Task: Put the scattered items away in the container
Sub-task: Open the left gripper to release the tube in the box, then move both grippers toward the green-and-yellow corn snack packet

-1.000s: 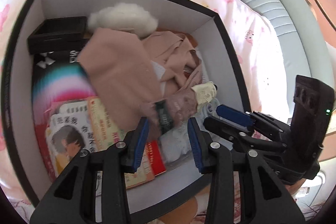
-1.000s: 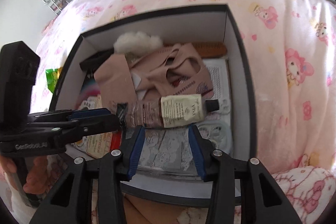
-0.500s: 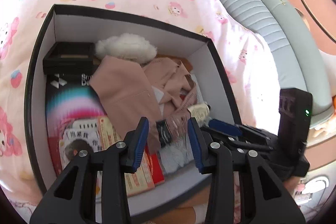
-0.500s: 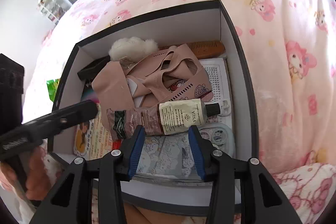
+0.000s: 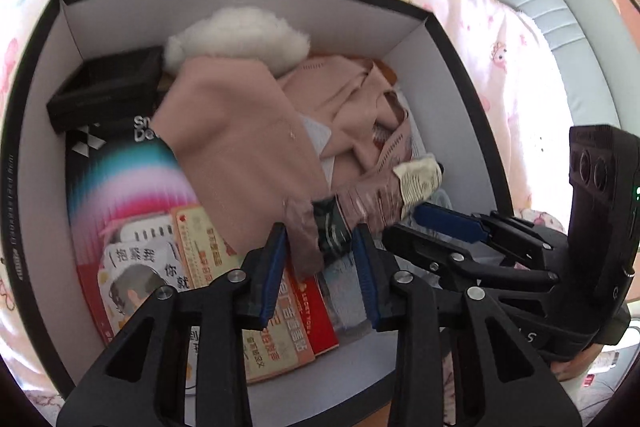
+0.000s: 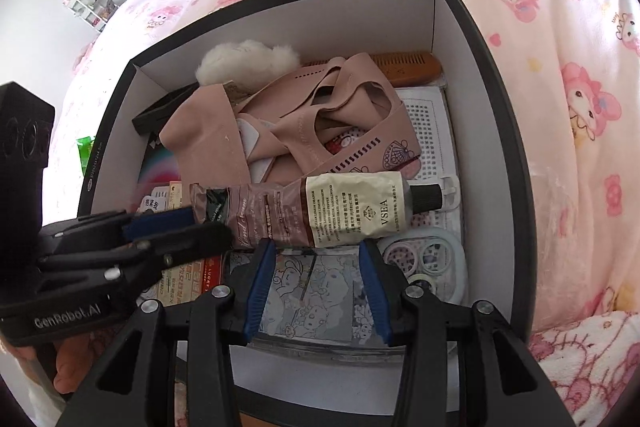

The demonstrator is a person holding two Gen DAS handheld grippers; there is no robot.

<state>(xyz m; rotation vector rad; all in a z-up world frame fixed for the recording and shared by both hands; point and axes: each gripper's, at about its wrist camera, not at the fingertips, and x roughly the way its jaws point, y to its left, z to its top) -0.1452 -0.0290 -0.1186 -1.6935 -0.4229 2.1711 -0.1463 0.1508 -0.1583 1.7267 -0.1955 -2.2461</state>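
A black box with white inner walls stands on the bed and holds several items. A brown and cream VSEA tube lies across them, beside a pink garment. The tube also shows in the left wrist view. My right gripper is open, just short of the tube. My left gripper is open with the tube's crimped end between its fingertips, not clamped. The left gripper also shows in the right wrist view, the right gripper in the left wrist view.
The box also holds a white fluffy pad, a wooden comb, a black tray, booklets, a white perforated sheet and a clear case. A pink patterned bedspread surrounds the box. A grey headboard lies right.
Both grippers have come back down toward the box after lifting. The left gripper sits close beside the right again. The tube has not visibly moved.
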